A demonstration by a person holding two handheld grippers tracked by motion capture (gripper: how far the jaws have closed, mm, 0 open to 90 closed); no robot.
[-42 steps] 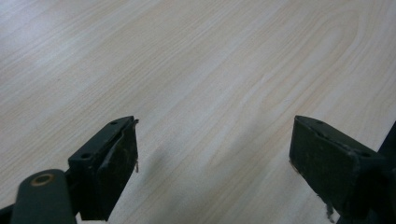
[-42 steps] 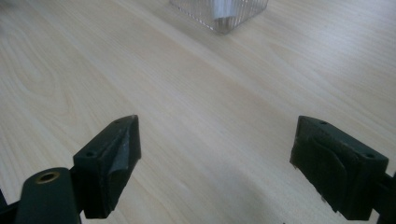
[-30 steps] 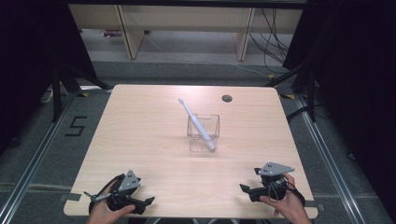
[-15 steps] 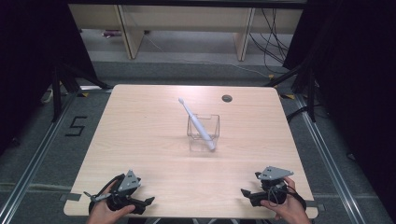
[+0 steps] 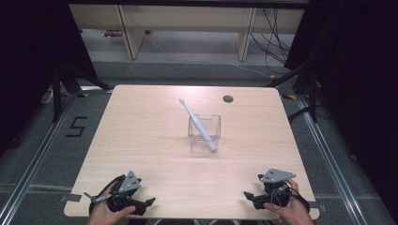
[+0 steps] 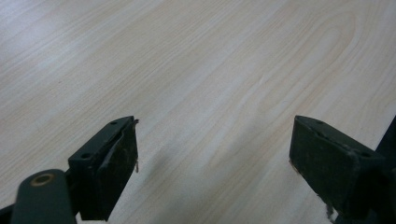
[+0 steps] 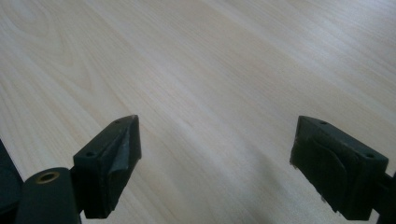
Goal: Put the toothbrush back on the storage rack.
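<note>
Right now we are holding a gripper in each hand at the near edge of the wooden table [image 5: 141, 136], and neither one is touching anything but the tabletop area below it. Our left gripper [image 5: 145, 203] is sitting at the near left corner, its grey three-cornered plate facing up and its black jaws pointing toward the middle of the near edge; in the left gripper view [image 6: 215, 158] those jaws are standing wide apart with bare pale wood grain between them. Our right gripper [image 5: 248, 195] is sitting at the near right corner, with our right hand [image 5: 291, 208] wrapped around its body, and in the right gripper view [image 7: 217, 158] its jaws are likewise spread wide over bare wood, gripping nothing. Well apart from both grippers, near the middle of the table, a clear square container [image 5: 204, 132] is standing upright. A white toothbrush [image 5: 197, 123] is leaning in it at a slant: its lower end is resting down inside the container toward the near right side, and its brush end is sticking up and out over the far left rim. Beyond the container, close to the far edge of the table, we are seeing a small round cable hole [image 5: 228, 99]. Off the table, on the dark floor at the left, a taped mark shaped like a 5 [image 5: 77, 126] is showing.
</note>
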